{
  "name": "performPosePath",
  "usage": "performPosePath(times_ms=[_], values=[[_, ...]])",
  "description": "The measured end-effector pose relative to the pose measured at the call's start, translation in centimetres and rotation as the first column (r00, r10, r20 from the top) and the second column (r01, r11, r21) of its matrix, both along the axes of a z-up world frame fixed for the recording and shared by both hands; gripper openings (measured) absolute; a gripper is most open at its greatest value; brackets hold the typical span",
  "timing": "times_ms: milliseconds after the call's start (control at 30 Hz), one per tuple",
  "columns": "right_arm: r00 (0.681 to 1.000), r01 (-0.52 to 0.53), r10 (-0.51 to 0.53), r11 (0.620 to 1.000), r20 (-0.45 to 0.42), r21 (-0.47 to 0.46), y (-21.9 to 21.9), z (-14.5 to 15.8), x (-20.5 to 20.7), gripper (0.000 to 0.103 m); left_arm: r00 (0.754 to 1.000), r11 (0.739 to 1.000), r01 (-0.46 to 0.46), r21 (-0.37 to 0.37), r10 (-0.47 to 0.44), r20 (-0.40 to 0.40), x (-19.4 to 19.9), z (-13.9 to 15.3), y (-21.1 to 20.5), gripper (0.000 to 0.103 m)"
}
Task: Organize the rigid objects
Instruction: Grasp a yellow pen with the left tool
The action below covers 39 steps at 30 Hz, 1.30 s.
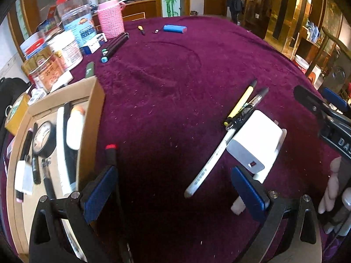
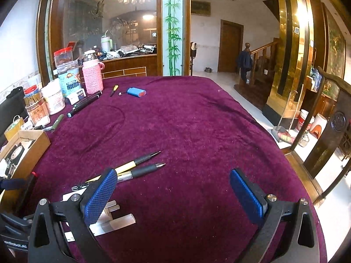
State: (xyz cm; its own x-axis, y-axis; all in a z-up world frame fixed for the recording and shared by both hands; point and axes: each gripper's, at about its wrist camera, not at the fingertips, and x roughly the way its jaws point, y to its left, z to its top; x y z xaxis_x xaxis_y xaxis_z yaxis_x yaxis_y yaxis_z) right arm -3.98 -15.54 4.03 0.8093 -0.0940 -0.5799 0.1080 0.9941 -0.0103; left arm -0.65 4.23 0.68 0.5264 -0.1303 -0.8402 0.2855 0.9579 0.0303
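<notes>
Between both grippers' spread fingers (image 1: 101, 188), bare tablecloth (image 2: 186, 131) lies.

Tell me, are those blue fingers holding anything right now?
No. Both the left gripper and right gripper are open and empty; the white charger lies loose on the cloth.

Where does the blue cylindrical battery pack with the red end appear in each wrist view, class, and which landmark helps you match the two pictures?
Left wrist view: the blue cylindrical battery pack with the red end lies top centre on the far purple cloth.
Right wrist view: the same pack lies upper left of centre.
Shared landmark: the pink knitted bottle sleeve stands to its left in both.
</notes>
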Motion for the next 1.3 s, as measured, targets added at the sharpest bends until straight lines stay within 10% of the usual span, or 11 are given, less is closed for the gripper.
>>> performPosePath(times_ms=[267, 500, 567, 867, 933, 1033, 1300], values=[[1.0, 0.006, -0.005, 1.0, -0.028, 0.011, -0.2, -0.4, 0.3, 0.102, 1.0, 0.999, 0.021, 0.031, -0.022, 0.009, 1.1, -1.2, -1.5, 0.101], [0.997, 0.021, -0.019, 0.999, -0.072, 0.027, -0.5, -0.8, 0.9, 0.102, 0.999, 0.998, 0.042, -0.052, -0.041, 0.031, -0.2, -0.5, -1.5, 0.023], [0.996, 0.03, -0.026, 0.999, -0.086, 0.043, -0.8, -1.0, 1.0, 0.102, 0.998, 0.995, 0.063, -0.078, -0.062, 0.014, -0.8, -0.4, -1.5, 0.017], [0.992, 0.054, -0.042, 0.993, -0.116, 0.1, -1.8, -1.5, 1.2, 0.102, 0.978, 0.967, 0.186, -0.173, -0.2, -0.063, -4.3, 1.1, -2.2, 0.02], [0.992, 0.057, -0.044, 0.993, -0.118, 0.107, -1.8, -1.5, 1.2, 0.102, 0.983, 0.967, 0.168, -0.19, -0.178, -0.039, -3.6, 2.2, -1.8, 0.035], [0.991, 0.064, -0.049, 0.99, -0.124, 0.122, -2.1, -1.5, 1.2, 0.102, 0.991, 0.968, 0.128, -0.218, -0.133, -0.008, -1.7, 3.9, -1.5, 0.061], [0.987, 0.091, -0.063, 0.977, -0.145, 0.195, -3.3, -1.9, 1.3, 0.102, 0.98, 0.975, 0.195, -0.105, -0.198, -0.014, 7.1, 2.6, -6.9, 0.067]])
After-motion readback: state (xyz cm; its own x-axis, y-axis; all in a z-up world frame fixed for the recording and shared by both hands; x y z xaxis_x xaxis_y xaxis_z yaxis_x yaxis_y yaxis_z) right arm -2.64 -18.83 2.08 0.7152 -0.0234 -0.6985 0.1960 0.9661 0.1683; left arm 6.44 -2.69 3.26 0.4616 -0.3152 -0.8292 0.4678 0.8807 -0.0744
